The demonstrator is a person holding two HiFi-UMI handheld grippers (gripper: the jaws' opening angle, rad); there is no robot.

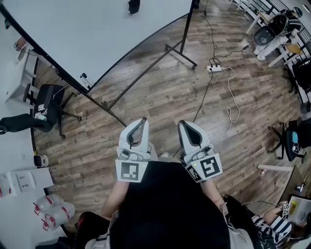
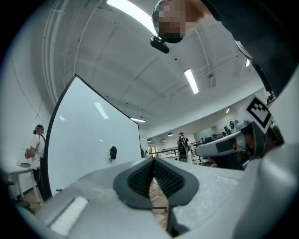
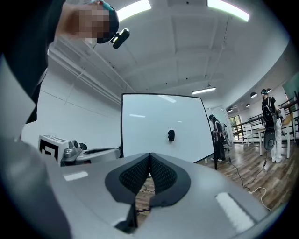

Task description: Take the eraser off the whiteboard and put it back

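1. The left tongs (image 2: 153,160), grey-white plastic with dark ribbed pads, are closed: the pads meet at the tips and grip nothing.
2. The right tongs (image 3: 150,155), of the same make, are closed as well, pad against pad at the tips, with nothing between them.
3. In the head view both tongs are held side by side, close in front of the person's body, pointing towards the large white whiteboard on a black wheeled stand (image 1: 97,34).
4. The small black eraser (image 1: 133,6) sticks to the whiteboard's white face, high on the board and towards its right side in the right gripper view. It is well apart from both tongs.
5. In each gripper view the eraser shows above the jaw tips, to the left of them for the left tongs and slightly to the right for the right tongs.
6. The brown wood-plank floor (image 1: 160,97) lies between the person and the board; a white power strip with trailing cables (image 1: 214,68) lies on it to the right of the stand.
7. A black office chair (image 1: 48,99) stands near the board's lower left corner.
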